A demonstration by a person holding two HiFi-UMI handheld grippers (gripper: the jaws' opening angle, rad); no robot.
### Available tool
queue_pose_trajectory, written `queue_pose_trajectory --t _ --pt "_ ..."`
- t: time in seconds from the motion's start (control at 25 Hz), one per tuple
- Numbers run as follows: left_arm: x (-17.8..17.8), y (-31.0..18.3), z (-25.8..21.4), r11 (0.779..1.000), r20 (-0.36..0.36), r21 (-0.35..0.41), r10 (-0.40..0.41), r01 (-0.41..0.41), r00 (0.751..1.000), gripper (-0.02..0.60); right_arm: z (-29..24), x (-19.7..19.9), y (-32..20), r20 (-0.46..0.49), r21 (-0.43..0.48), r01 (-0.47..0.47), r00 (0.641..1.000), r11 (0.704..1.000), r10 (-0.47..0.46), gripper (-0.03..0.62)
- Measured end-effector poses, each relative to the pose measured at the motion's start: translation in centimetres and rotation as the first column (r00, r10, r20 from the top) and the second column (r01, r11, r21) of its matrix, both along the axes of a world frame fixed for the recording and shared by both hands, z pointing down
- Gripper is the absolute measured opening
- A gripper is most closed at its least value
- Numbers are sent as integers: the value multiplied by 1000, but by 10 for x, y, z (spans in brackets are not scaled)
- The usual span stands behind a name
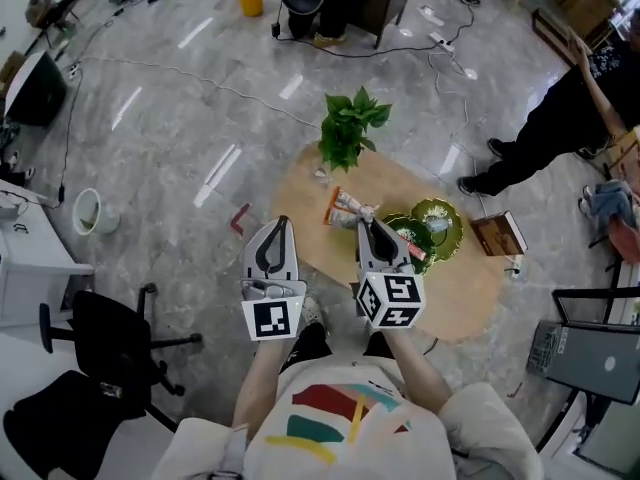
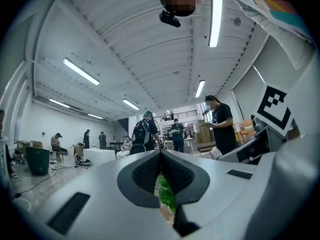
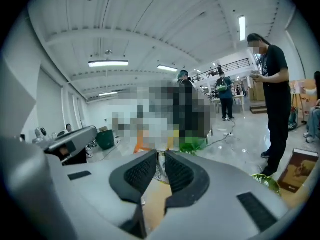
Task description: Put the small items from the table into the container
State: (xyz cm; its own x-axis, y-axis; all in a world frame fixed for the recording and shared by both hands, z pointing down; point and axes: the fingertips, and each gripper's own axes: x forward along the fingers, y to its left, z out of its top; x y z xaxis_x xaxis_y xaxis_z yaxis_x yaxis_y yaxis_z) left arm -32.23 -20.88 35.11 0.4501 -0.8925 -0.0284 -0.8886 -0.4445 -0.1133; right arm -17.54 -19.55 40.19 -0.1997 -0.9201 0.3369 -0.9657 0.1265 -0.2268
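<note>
The snack packet (image 1: 350, 208) lies sideways on the counter (image 1: 455, 298), just past the right hand-held gripper (image 1: 367, 226), its jaws a crack apart and empty. The left hand-held gripper (image 1: 283, 222), pressed together, is farther.

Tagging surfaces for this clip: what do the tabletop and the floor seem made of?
Tabletop: light wood or wood veneer, matt, with an even tan tone. Floor: polished grey stone or marble-look tile; veined and mirroring the ceiling lights.
</note>
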Motion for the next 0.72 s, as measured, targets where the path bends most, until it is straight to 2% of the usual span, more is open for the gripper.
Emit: queue_pose_trajectory --t 0.16,0.4,0.72 --pt "20 13 -31 1000 3 23 -16 16 1000 8 -48 27 22 10 76 18 1000 997 -19 65" --pt "65 21 -78 987 -17 157 -18 21 1000 8 -70 71 41 24 141 18 999 990 -22 65" --pt "120 50 -87 986 6 165 4 -4 1000 8 -94 123 72 57 198 21 998 980 -32 65"
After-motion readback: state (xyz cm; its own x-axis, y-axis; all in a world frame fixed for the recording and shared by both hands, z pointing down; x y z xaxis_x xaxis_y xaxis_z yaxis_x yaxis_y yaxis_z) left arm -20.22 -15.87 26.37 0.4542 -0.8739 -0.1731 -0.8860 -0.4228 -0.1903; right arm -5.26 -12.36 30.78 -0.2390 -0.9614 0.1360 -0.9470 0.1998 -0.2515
